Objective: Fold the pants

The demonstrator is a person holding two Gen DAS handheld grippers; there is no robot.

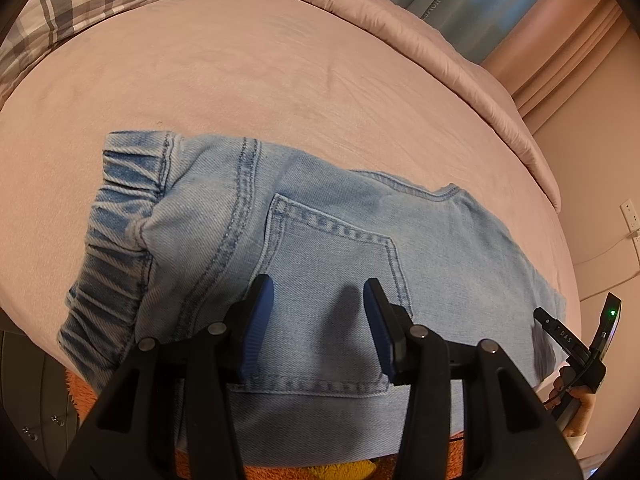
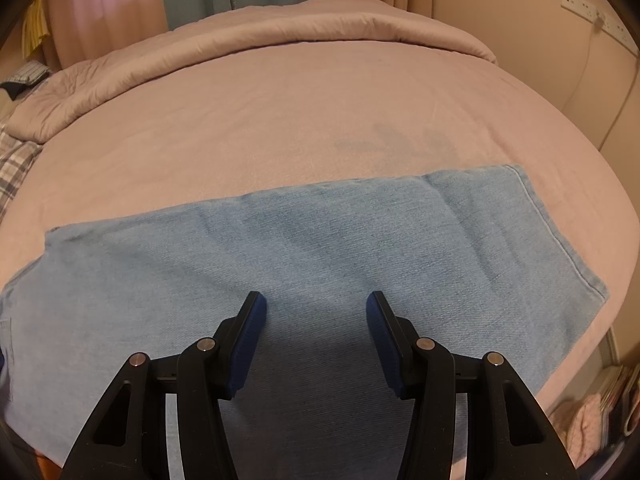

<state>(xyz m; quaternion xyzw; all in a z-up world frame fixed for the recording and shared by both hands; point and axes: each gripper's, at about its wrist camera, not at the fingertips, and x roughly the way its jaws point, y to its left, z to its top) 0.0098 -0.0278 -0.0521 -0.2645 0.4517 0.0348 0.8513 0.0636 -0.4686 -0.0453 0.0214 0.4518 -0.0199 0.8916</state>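
Both pairs of blue-padded fingers stand apart with nothing between them. On the left, the left gripper (image 1: 318, 300) hovers over the seat of the jeans (image 1: 320, 248), its fingers (image 1: 258, 316) framing the back pocket (image 1: 332, 264); whether the pads touch the denim is hard to tell.

The jeans lie flat on the pink bed (image 1: 240, 80), along its near edge, long axis running left to right. The gathered elastic waistband (image 1: 120, 232) points left, and the legs run off to the right. The garment's near edge is hidden behind the gripper body, and its right end is cut off in the left view, where the person's right hand (image 1: 576, 396) shows at the rim.

In the right view, the right gripper (image 2: 316, 312) sits above the leg section of the jeans (image 2: 280, 248). The hem (image 2: 560, 240) points right and ends short of the bed's (image 2: 280, 100) right edge. One leg appears to lie stacked on the other, though the layers are hard to make out. The waist end runs out of this view at the left, and the near edge is masked by the gripper.

A plaid pillow (image 1: 80, 4) lies at the far left, and a rolled quilt (image 2: 240, 40) lies along the far side.
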